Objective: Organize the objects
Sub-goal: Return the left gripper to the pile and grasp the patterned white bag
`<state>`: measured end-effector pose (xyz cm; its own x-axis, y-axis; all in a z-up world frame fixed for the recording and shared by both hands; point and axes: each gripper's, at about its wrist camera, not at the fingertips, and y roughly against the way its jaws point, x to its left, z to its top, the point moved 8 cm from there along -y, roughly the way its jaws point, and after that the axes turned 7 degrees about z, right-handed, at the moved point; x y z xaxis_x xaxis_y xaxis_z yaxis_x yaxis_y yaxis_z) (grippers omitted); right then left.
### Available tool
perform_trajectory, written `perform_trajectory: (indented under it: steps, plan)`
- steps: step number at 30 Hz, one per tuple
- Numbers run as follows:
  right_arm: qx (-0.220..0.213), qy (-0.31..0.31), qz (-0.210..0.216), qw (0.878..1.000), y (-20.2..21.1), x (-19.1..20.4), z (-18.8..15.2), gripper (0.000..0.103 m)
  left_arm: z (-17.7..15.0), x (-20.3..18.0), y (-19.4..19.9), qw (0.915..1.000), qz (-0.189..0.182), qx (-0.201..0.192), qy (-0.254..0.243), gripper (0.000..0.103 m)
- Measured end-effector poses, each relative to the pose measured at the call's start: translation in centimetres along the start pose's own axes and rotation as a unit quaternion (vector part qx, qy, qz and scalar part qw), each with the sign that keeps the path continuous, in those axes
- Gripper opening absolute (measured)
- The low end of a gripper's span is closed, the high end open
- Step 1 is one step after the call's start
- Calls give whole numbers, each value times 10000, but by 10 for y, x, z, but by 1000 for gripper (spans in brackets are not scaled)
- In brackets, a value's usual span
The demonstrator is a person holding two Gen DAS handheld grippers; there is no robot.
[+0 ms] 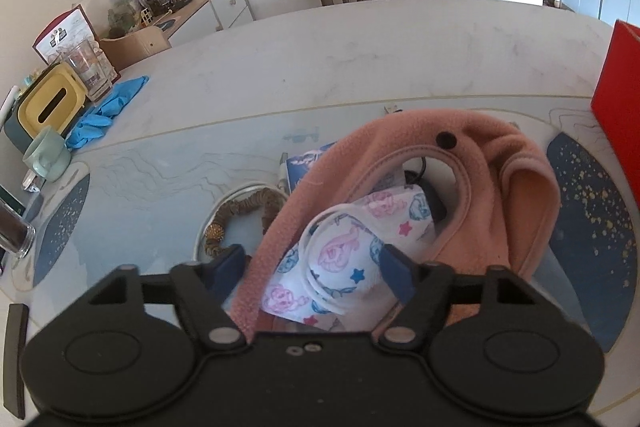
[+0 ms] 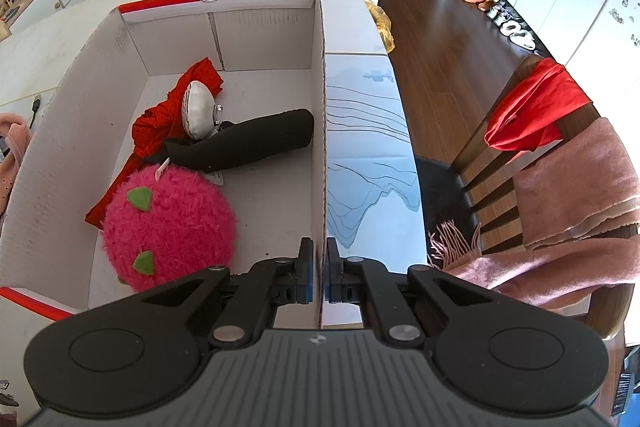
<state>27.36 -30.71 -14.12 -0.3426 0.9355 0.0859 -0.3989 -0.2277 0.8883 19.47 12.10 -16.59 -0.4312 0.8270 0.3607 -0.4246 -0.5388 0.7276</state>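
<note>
In the left wrist view my left gripper stands over a pink fleece hat piled on the table mat. A white face mask with cartoon prints lies on it. One pad rests against the fleece edge and the other against the mask, so the bundle is pinched between them. In the right wrist view my right gripper is shut on the right wall of a white cardboard box with red trim. Inside the box lie a fuzzy pink plush ball, a black rolled sleeve, a red cloth and a white stitched ball.
A striped hair tie, a blue booklet and a black cable lie by the hat. At far left stand a yellow tissue box, a green mug and blue gloves. The box's red outside rises at right. Chairs flank the table.
</note>
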Motion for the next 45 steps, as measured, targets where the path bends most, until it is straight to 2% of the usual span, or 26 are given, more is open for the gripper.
perform_trajectory:
  steps: [1, 3, 6, 8, 17, 23, 28, 30, 32, 34, 35, 37, 41, 43, 45]
  plan:
    - [2, -2, -1, 10000, 0, 0, 0, 4, 0, 0, 0, 10000, 11, -5, -14, 56]
    - [-1, -2, -3, 10000, 0, 0, 0, 4, -1, 2, 0, 10000, 56, 6, -9, 35]
    - [7, -11, -7, 10000, -1, 0, -1, 4, -2, 6, 1, 10000, 7, -29, 62, 12]
    - [7, -11, -12, 10000, -1, -1, -1, 4, -2, 9, 4, 9999, -78, -87, 118, 6]
    - [6, -23, -13, 10000, -1, -1, -1, 4, 3, 14, 38, 9977, -483, -402, 269, 4]
    - [6, -20, -14, 10000, -1, -1, -1, 4, 7, 15, 54, 9956, -707, -538, 284, 4]
    - [7, -11, -12, 10000, 0, 0, -1, 4, -3, 12, 38, 9955, -898, -209, 203, 5]
    - [13, -1, -11, 10000, 0, 1, -1, 4, -8, 11, 32, 9968, -772, -171, 77, 20]
    - [16, 6, -10, 10000, 0, 2, -1, 4, -11, 11, 30, 9968, -775, -169, 39, 25]
    - [18, 6, -5, 10000, 1, 3, -1, 4, -12, 10, 31, 9962, -840, -213, 21, 43]
    - [19, 5, -3, 10000, 1, 3, -1, 4, -12, 10, 33, 9962, -823, -270, 13, 61]
    - [17, 8, -7, 10000, 1, 3, -1, 4, -9, 11, 39, 9958, -766, -506, 6, 72]
    - [17, -4, -14, 10000, 1, 3, -1, 4, 1, 3, 49, 9932, -871, -761, -122, 71]
    - [15, -2, -23, 10000, 1, 5, -1, 4, 6, -1, 47, 9931, -849, -780, -220, 68]
    - [20, -6, -17, 10000, 1, 5, -1, 4, 10, -5, 41, 9929, -895, -735, -273, 59]
